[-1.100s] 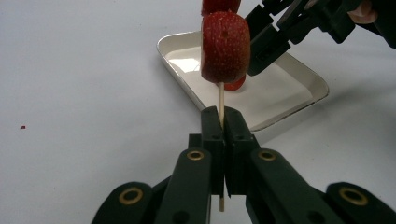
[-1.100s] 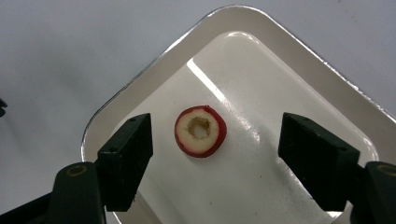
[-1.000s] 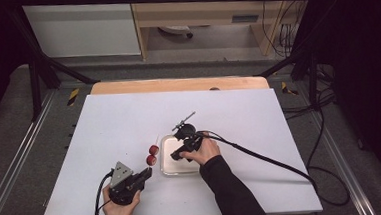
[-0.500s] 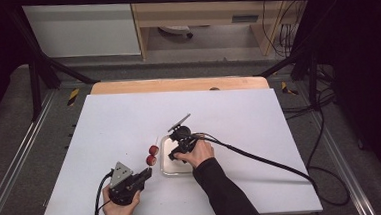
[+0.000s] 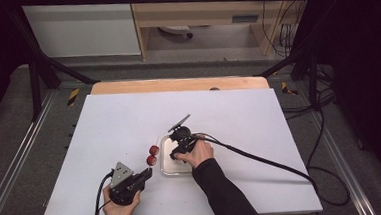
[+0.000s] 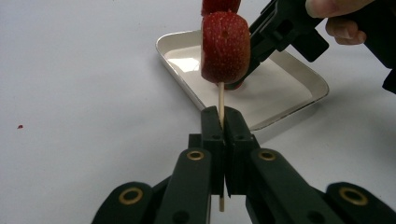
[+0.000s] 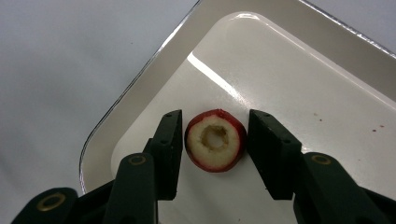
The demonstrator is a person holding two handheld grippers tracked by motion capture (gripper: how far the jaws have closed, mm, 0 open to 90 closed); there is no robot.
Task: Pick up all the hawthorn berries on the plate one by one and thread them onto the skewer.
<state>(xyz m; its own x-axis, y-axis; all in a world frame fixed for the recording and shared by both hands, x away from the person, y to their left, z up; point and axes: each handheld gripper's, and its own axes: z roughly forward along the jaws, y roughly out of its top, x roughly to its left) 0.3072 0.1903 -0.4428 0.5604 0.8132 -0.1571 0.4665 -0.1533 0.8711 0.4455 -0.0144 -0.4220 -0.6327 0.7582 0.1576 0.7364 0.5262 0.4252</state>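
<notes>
Cored fruit piece (image 7: 215,146) lies in the white tray (image 7: 140,112), between my right gripper (image 7: 214,140) jaws, which have just been closing, not yet touching. My left gripper (image 6: 222,122) clamps the loaded skewer (image 6: 221,100). Next: pinch squarely, lift, thread

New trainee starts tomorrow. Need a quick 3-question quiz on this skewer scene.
1. True or false: the left gripper is shut on the skewer.
2. Where does the cored fruit piece lie? A) on the bare table B) in the white tray C) on the skewer
3. How many fruit pieces are threaded on the skewer, seen from the high view?

Key: 1 true. 2 B: it lies between the right gripper jaws, which have just been closing but do not yet touch it. 3 two.
</notes>
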